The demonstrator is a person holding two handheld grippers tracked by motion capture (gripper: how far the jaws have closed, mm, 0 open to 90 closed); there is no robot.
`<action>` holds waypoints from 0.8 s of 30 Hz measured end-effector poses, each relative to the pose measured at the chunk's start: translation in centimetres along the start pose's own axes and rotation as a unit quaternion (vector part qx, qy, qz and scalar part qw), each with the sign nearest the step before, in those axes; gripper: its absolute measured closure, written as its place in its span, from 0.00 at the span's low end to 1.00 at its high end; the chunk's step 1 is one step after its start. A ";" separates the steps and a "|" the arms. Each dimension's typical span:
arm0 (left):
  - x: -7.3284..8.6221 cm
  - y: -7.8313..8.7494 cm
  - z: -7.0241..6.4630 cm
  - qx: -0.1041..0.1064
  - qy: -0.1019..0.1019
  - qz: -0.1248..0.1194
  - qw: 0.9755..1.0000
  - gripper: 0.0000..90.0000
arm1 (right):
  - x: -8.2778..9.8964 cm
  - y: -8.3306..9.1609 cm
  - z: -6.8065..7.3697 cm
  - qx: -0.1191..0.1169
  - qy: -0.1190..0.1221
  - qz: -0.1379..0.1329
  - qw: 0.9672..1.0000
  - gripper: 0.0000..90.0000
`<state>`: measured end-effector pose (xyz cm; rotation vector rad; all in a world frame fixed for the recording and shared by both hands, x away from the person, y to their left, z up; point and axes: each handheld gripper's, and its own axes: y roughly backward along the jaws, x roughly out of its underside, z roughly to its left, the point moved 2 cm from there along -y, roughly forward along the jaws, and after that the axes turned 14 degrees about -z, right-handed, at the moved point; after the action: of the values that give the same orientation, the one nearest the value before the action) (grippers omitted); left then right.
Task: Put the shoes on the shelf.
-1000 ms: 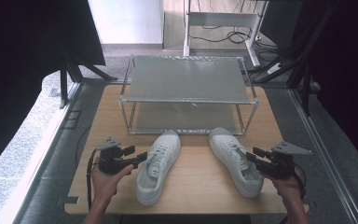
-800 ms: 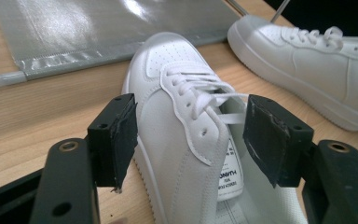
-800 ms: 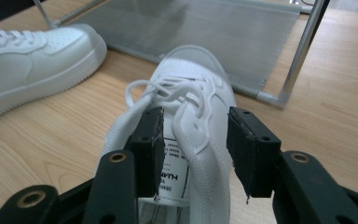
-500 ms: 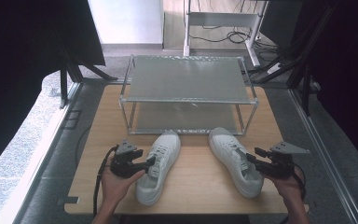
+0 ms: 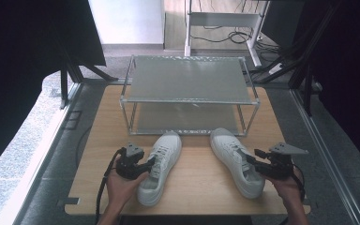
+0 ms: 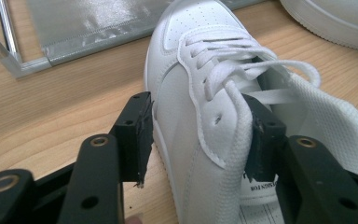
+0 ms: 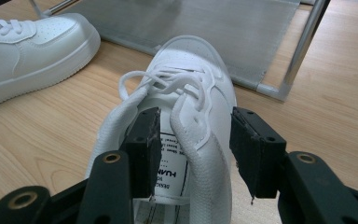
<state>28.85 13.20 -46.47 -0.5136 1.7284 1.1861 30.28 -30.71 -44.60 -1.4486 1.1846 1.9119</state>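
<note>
Left tool closing, right tool half-open, both level.

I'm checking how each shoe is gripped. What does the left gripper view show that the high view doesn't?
Left gripper view: the left gripper straddles the left shoe's side wall, one jaw inside the opening; the jaws have just been closing. High view: the two-tier rack and right gripper at the right shoe. Both: the wooden table.

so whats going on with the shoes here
A person holds a gripper in each hand at a wooden table, working on a pair of white sneakers in front of a two-tier metal rack. The left gripper straddles the left sneaker's side wall, and its jaws have just been closing. The right gripper straddles the right sneaker's side wall, not visibly clamped. Both sneakers sit on the table.
</note>
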 end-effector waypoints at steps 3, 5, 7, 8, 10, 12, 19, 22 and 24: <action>0.0 -0.4 -0.2 -0.006 -0.007 0.005 1.000 0.59 | 0.1 -0.2 0.1 0.000 0.000 0.002 1.000 0.60; 0.1 -0.5 -0.3 -0.008 -0.010 0.008 1.000 0.60 | 0.1 -0.2 0.1 0.000 0.000 0.002 1.000 0.60; 0.2 -0.8 -0.5 -0.016 -0.017 0.015 1.000 0.62 | 0.1 -0.2 0.2 -0.001 0.002 0.002 1.000 0.60; 0.3 -1.0 -0.5 -0.021 -0.021 0.020 0.999 0.63 | 0.1 -0.2 0.2 -0.001 0.002 0.001 1.000 0.60; 0.6 -1.4 -0.5 -0.030 -0.022 0.028 0.999 0.65 | 0.1 -0.2 0.2 -0.001 0.002 0.001 1.000 0.59; 0.7 -1.5 -0.3 -0.032 -0.018 0.029 0.999 0.66 | 0.1 -0.3 0.2 0.000 0.001 0.003 1.000 0.59; 0.9 -2.1 -0.3 -0.030 -0.014 0.033 0.999 0.74 | 0.2 -0.7 -0.1 0.006 -0.005 0.007 1.000 0.58; 1.0 -2.2 -0.3 -0.024 -0.011 0.032 0.999 0.79 | 0.2 -1.0 0.3 0.004 0.006 0.016 1.000 0.58; 1.0 -2.3 -0.3 -0.023 -0.010 0.031 0.999 0.80 | 0.2 -1.0 0.4 0.003 0.008 0.018 1.000 0.58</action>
<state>29.94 12.10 -48.41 -0.4765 1.7143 1.2744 30.82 -29.90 -45.15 -1.4516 1.2300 1.9225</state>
